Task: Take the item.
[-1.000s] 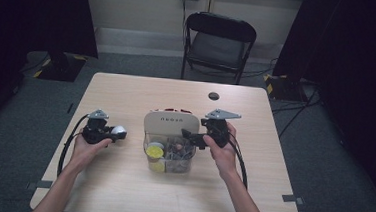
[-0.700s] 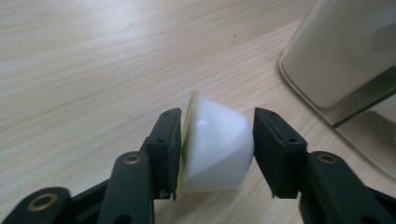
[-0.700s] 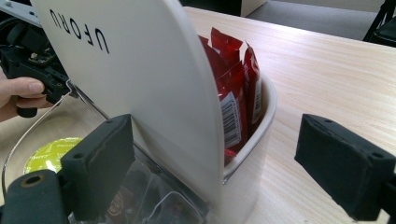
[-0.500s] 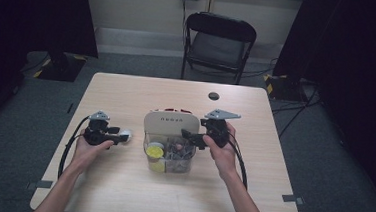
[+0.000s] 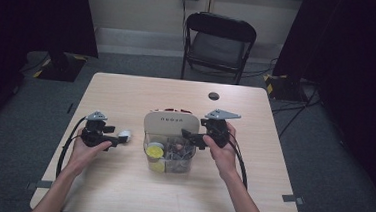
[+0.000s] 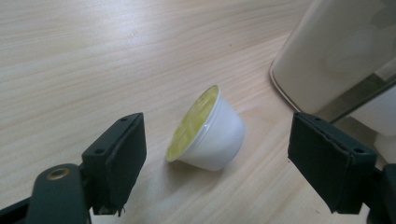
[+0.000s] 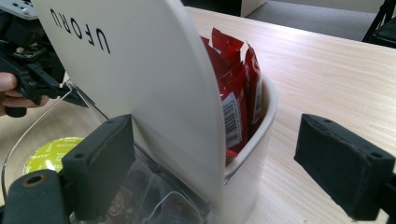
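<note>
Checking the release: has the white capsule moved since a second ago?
Yes. The white capsule now lies on the table closer to the organizer box, clear of the left claw, whose jaws have just been opening.

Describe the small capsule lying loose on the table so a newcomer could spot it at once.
Start at the clear organiser box in the middle of the wooden table. Just to its left, between the open jaws of the left claw, lies a white coffee capsule. Unlike the capsules in the box, it lies tipped on its side on bare wood, yellow-green lid showing.

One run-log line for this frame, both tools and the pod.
left tool: jaws just opened, open | pod: on its side on table, between jaws, untouched | right tool: open, straddling organizer wall
</note>
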A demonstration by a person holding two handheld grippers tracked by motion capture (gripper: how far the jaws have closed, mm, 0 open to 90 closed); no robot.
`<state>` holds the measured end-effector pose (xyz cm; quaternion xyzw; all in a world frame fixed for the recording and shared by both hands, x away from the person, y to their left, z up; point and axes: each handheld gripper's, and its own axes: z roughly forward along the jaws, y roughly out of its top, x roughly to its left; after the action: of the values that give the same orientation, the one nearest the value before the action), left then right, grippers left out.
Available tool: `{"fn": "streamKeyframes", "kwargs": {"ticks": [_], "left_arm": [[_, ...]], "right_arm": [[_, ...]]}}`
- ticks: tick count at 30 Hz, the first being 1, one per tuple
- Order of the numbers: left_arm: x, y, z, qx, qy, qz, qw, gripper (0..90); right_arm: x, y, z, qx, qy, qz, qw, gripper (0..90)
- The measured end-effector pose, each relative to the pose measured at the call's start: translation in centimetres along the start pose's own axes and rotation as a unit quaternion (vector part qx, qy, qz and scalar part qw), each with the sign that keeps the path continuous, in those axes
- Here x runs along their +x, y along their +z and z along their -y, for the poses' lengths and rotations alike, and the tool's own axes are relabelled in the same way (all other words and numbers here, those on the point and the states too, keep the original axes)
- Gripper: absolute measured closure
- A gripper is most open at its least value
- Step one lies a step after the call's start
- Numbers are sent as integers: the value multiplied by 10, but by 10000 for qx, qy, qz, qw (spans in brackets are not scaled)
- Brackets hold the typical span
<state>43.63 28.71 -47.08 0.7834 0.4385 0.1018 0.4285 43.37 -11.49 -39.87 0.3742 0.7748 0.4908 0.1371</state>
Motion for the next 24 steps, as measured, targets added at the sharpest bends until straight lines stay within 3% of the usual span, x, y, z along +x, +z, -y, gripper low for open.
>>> {"fn": "streamKeyframes", "kwargs": {"ticks": [14, 17, 24], "left_arm": [[-5, -23, 23, 95, 193, -414, 9989, 196], [-7, -26, 31, 28, 193, -377, 9991, 192], [-20, -22, 46, 426, 527, -302, 9972, 185]], "right_arm": [[-1, -2, -1, -11, 29, -7, 10000, 117], [-2, -3, -1, -24, 16, 19, 10000, 116], [-1, -7, -3, -69, -1, 44, 10000, 137]]}}
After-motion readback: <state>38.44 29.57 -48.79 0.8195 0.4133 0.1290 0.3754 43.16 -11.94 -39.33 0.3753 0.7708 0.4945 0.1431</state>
